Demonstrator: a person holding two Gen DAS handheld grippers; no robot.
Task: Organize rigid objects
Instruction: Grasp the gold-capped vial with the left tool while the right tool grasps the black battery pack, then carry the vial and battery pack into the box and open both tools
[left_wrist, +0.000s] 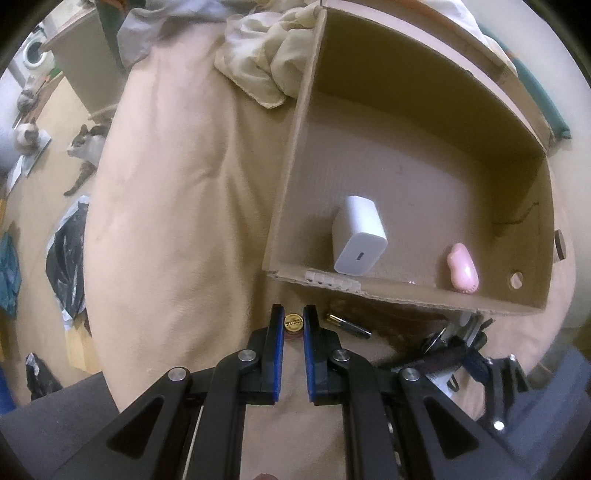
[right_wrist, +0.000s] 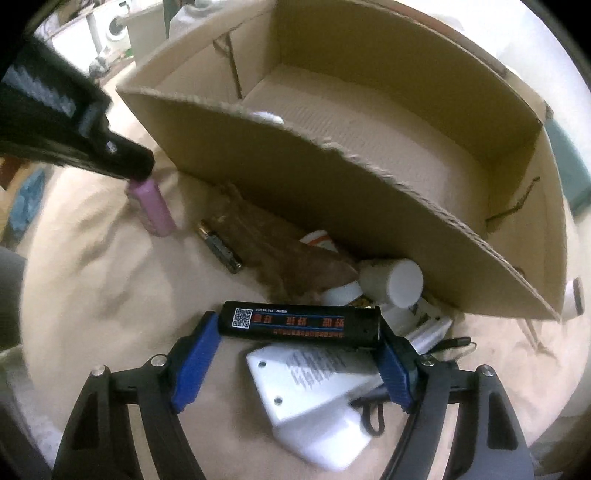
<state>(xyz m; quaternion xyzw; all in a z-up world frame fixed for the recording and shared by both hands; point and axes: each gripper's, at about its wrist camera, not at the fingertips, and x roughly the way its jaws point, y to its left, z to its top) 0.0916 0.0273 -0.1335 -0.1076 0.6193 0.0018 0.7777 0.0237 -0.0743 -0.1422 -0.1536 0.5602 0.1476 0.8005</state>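
My left gripper (left_wrist: 293, 315) points down at the beige bed cover, shut on a small pink cylinder with a gold cap (left_wrist: 293, 322). The right wrist view shows that pink cylinder (right_wrist: 153, 208) standing tilted under the left gripper (right_wrist: 138, 171). My right gripper (right_wrist: 298, 326) holds a black bar with a QR label (right_wrist: 299, 323) lengthwise, its blue pads (right_wrist: 195, 363) against both ends. Just beyond stands an open cardboard box (left_wrist: 291, 155), holding a white charger (left_wrist: 360, 236) and a pink oval thing (left_wrist: 463, 271).
Before the box (right_wrist: 332, 192) lie a dark AA battery (right_wrist: 219, 245), a brown furry thing (right_wrist: 288, 262), a white cup (right_wrist: 393, 282) and a white flat device (right_wrist: 314, 395). Crumpled cloth (left_wrist: 266, 66) lies behind the box. On the floor are two cats (left_wrist: 85, 147) and a black bag (left_wrist: 66, 258).
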